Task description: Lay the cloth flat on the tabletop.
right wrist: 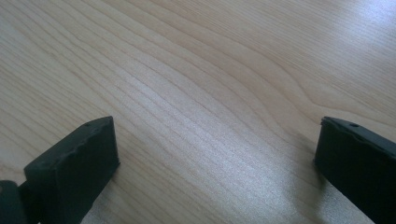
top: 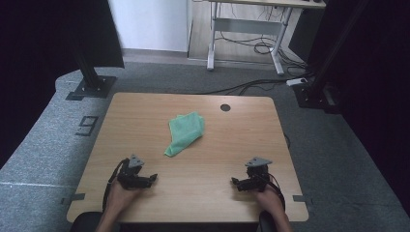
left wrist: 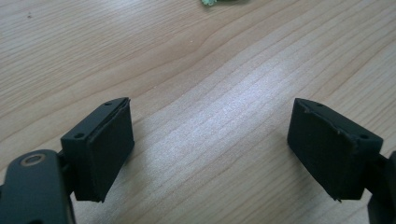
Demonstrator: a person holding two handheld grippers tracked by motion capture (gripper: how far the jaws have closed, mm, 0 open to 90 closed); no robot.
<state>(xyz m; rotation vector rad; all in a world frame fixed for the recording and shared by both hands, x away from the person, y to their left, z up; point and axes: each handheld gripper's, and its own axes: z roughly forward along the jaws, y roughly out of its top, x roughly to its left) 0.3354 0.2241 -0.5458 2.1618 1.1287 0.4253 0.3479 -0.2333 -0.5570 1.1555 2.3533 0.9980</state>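
We look down on a light wooden surface [top: 193, 145] standing on grey carpet, with dark frame posts at both far sides and a desk with trailing cables behind. A green cloth [top: 184, 132] lies crumpled on the surface, a little left of the middle and nearer the far edge than the near one; in the left gripper view a scrap of its green edge [left wrist: 211, 2] shows at the top. The left hand-held gripper [top: 153, 178] rests near the near left corner, well apart from the cloth, its jaws spread over bare wood. The right hand-held gripper [top: 234, 182] sits near the near right corner, jaws likewise spread wide with nothing between them.
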